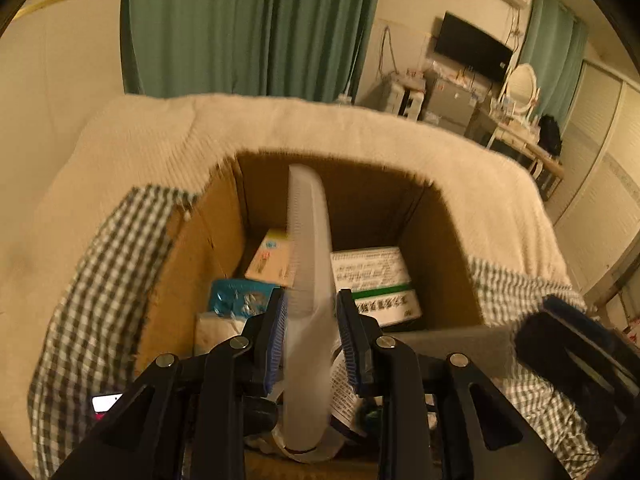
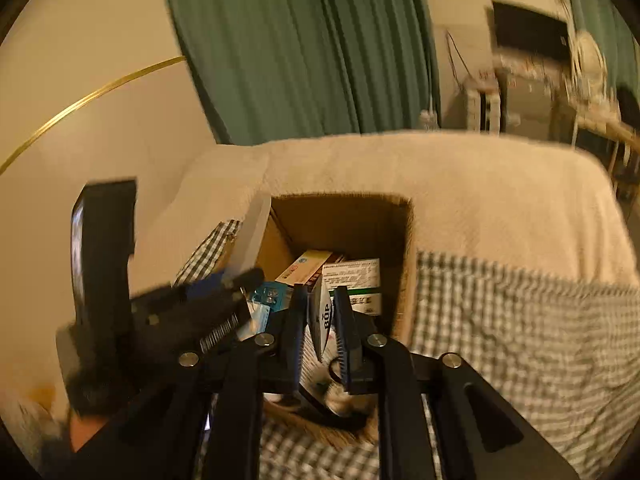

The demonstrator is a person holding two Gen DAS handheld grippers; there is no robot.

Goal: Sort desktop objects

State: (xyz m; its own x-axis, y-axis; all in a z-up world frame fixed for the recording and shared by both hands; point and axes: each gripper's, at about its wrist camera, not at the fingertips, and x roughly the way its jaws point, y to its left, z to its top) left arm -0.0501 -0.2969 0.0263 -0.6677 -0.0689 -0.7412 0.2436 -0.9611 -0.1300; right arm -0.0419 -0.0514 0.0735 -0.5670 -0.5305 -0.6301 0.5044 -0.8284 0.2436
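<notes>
Already several medicine boxes lie inside the cardboard box. Left gripper jaws flank a white comb; right gripper jaws flank a BOP tube; actual grip unclear. Both over the box, undropped.

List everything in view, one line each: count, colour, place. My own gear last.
cardboard box: one, brown, open, centre
comb: one, translucent white, between left jaws, over the box
BOP packet: one, white and dark, between right jaws
white-green carton: one, box floor
cream carton: one, box floor
blue packet: one, inside box
checked cloth: one, green-white, around box
blanket: one, cream, behind box
curtain: green, back wall
left gripper: one, black, blue pads
right gripper: one, black
</notes>
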